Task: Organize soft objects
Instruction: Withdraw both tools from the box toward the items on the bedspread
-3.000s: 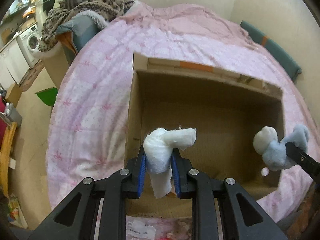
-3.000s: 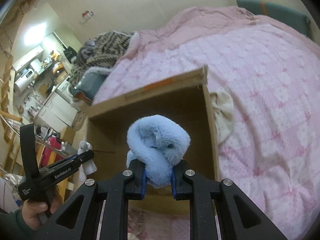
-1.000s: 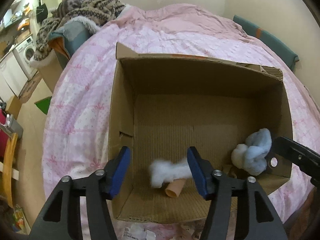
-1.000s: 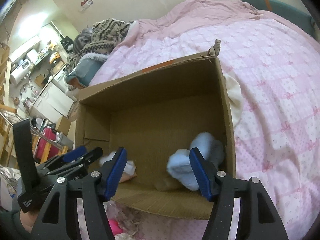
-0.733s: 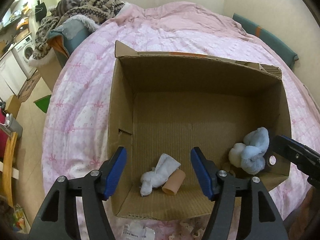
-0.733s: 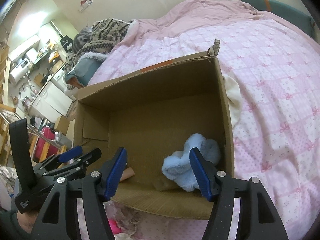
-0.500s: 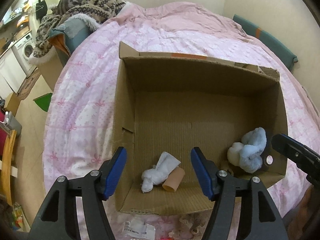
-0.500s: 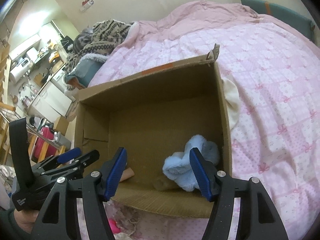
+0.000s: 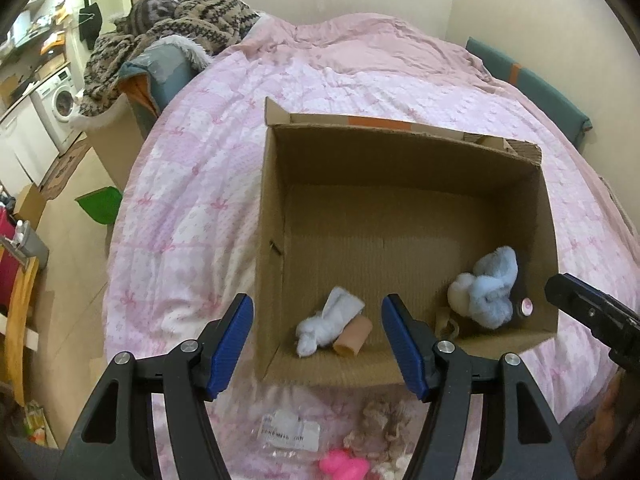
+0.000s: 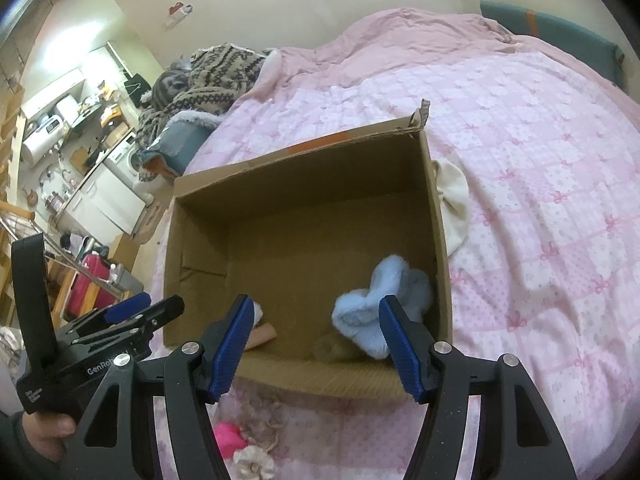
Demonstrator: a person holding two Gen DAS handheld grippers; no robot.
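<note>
An open cardboard box [image 9: 272, 208] stands on the pink bed; it also shows in the right wrist view [image 10: 438, 240]. Inside lie a white knotted sock [image 9: 326, 322] beside a tan roll [image 9: 354, 336], and a fluffy light blue sock bundle [image 9: 486, 294] at the right wall, seen too in the right wrist view [image 10: 380, 306]. My left gripper [image 9: 318, 346] is open and empty, above the box's near edge. My right gripper [image 10: 316, 348] is open and empty, also above the near edge.
Near me on the bed lie a pink soft item [image 9: 344, 466], a beige frilly piece [image 9: 380, 420] and a clear packet [image 9: 290, 430]. A cream cloth [image 10: 454, 204] lies by the box's right wall. A patterned blanket pile [image 9: 176, 28] sits far left.
Both grippers opened and dropped the white sock and the blue bundle into the box. Since then both have drawn back and up a little from the box.
</note>
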